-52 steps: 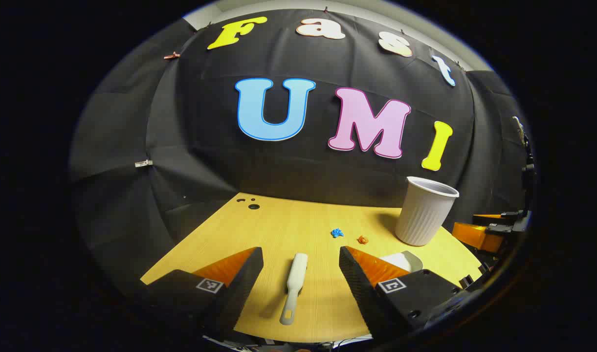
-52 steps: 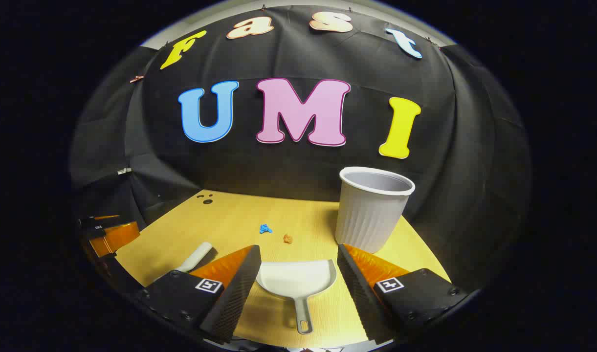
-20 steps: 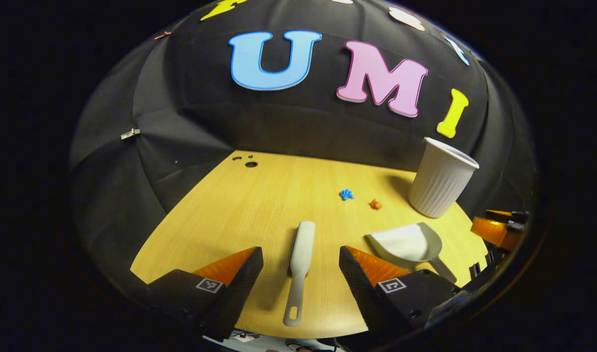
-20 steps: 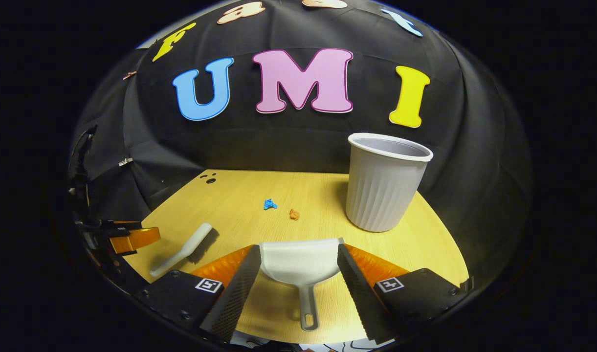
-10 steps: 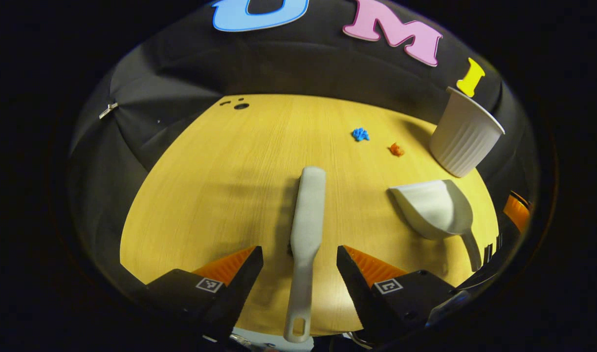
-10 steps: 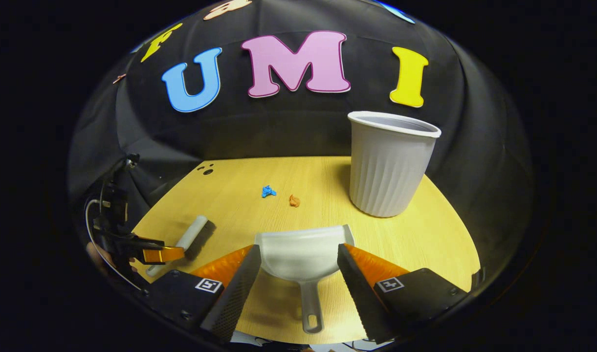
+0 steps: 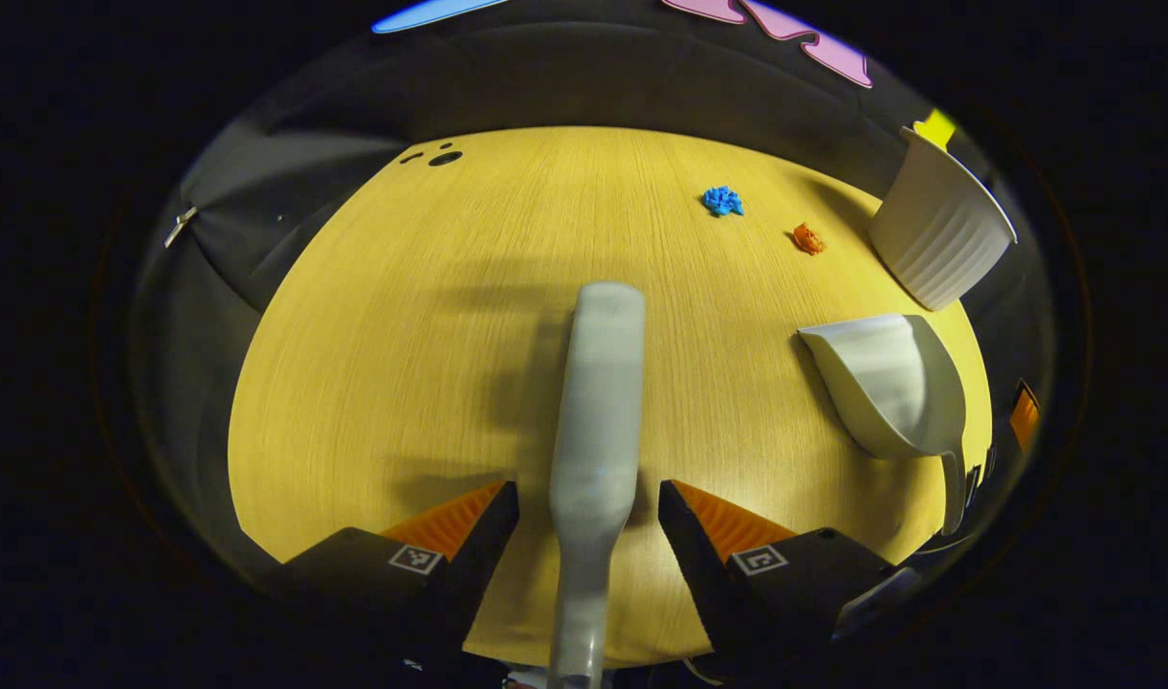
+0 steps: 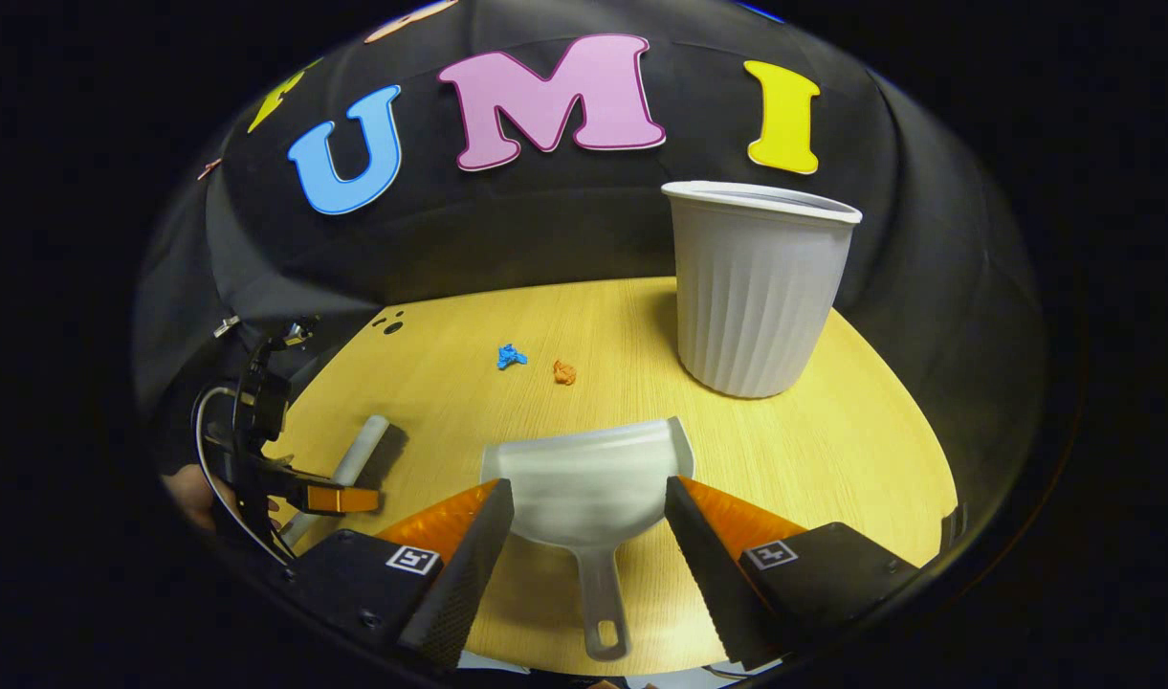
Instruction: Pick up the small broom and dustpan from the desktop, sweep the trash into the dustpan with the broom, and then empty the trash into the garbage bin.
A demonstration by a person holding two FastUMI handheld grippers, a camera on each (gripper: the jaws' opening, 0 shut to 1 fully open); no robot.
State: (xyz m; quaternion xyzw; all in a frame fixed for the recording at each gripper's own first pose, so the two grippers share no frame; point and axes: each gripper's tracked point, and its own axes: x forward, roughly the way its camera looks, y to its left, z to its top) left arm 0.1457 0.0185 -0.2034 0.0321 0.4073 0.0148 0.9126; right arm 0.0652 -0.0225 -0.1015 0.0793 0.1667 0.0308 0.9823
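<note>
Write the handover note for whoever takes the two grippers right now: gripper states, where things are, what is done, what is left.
Left gripper: open, fingers either side of the broom, which lies flat on the desk; not gripped.
Right gripper: open, astride the dustpan near where pan meets handle; not gripped.
Trash: a blue scrap and an orange scrap lie side by side on the desk, beyond the dustpan's mouth.
Bin: upright, right of the scraps.
Done: both approaches. Left: grip both tools, sweep, empty into the bin.

Gripper hardware, both units
The left gripper (image 7: 588, 507) and right gripper (image 8: 588, 502) are each carrying square coded tags (image 7: 417, 559) near frame bottom. Screws (image 8: 361, 617) are showing lower left in the right gripper view, with a thin cable (image 8: 201, 450) looping at far left.
</note>
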